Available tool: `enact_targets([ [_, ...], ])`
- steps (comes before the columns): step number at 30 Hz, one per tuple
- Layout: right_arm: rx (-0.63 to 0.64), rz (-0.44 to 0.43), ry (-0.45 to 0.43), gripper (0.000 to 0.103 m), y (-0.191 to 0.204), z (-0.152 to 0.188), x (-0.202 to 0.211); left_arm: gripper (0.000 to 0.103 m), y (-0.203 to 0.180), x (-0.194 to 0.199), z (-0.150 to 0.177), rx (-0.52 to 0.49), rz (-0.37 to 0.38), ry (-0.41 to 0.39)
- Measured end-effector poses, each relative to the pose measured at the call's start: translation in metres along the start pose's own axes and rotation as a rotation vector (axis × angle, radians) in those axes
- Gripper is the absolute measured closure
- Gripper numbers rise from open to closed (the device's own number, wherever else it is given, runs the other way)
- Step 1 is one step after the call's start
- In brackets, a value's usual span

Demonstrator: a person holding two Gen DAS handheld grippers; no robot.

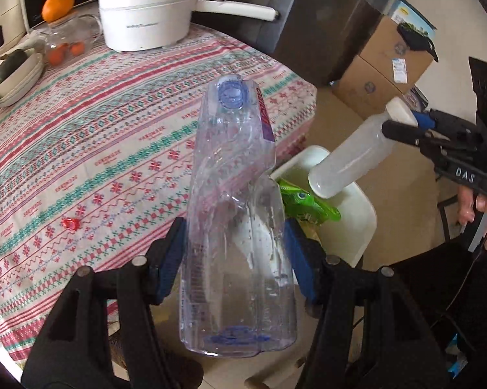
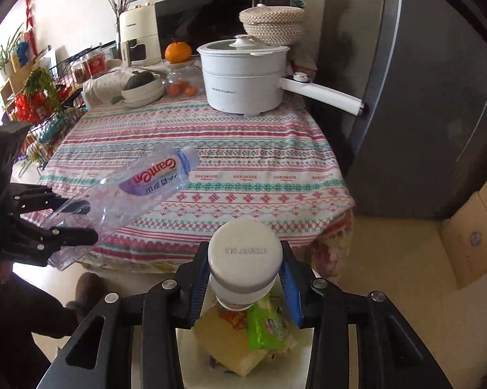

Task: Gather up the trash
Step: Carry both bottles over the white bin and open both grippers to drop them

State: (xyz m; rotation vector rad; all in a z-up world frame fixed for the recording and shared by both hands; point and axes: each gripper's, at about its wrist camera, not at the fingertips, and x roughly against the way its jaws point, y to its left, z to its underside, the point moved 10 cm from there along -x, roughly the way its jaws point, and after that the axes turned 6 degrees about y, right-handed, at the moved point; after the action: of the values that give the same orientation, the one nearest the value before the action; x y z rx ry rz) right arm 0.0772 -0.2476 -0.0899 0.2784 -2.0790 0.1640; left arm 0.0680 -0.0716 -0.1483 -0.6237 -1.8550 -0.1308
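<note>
My left gripper [image 1: 235, 256] is shut on a crushed clear plastic bottle [image 1: 233, 214] with a blue cap, held over the table's edge; it also shows at the left of the right wrist view [image 2: 126, 194]. My right gripper [image 2: 245, 274] is shut on the white cap of a frosted white bottle [image 2: 245, 259], which hangs over the white trash bin [image 2: 191, 356]. In the left wrist view the white bottle [image 1: 350, 159] tilts down toward the bin [image 1: 357, 223]. Green and yellow wrappers [image 2: 263, 327] lie inside the bin.
A table with a patterned cloth [image 1: 97, 136] holds a white electric pot [image 1: 146, 13], a glass jar with oranges [image 1: 65, 39], a bowl stack [image 1: 16, 74] and a small red cap [image 1: 71, 223]. Cardboard boxes [image 1: 383, 68] and a dark fridge [image 2: 415, 97] stand to the right.
</note>
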Motion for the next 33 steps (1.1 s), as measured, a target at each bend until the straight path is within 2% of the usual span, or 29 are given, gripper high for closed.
enact_targets([
  [10, -0.111, 0.059, 0.001, 0.062, -0.06, 0.025, 0.013, 0.04, -0.089, -0.054, 0.038, -0.222, 0.078, 0.22],
  [15, -0.144, 0.066, 0.002, 0.062, -0.076, 0.031, 0.015, 0.04, -0.114, -0.082, 0.049, -0.291, 0.064, 0.307],
  [21, -0.155, 0.081, 0.011, 0.062, -0.084, 0.037, 0.016, 0.039, -0.123, -0.09, 0.033, -0.294, 0.064, 0.267],
  [24, -0.154, 0.078, 0.029, 0.061, -0.084, 0.041, 0.011, 0.035, -0.116, -0.089, 0.023, -0.261, 0.055, 0.246],
  [26, -0.152, 0.078, 0.038, 0.061, -0.083, 0.044, 0.009, 0.028, -0.112, -0.085, 0.016, -0.234, 0.067, 0.223],
  [33, -0.14, 0.07, 0.061, 0.061, -0.075, 0.047, 0.002, 0.025, -0.092, -0.068, 0.003, -0.171, 0.076, 0.166],
])
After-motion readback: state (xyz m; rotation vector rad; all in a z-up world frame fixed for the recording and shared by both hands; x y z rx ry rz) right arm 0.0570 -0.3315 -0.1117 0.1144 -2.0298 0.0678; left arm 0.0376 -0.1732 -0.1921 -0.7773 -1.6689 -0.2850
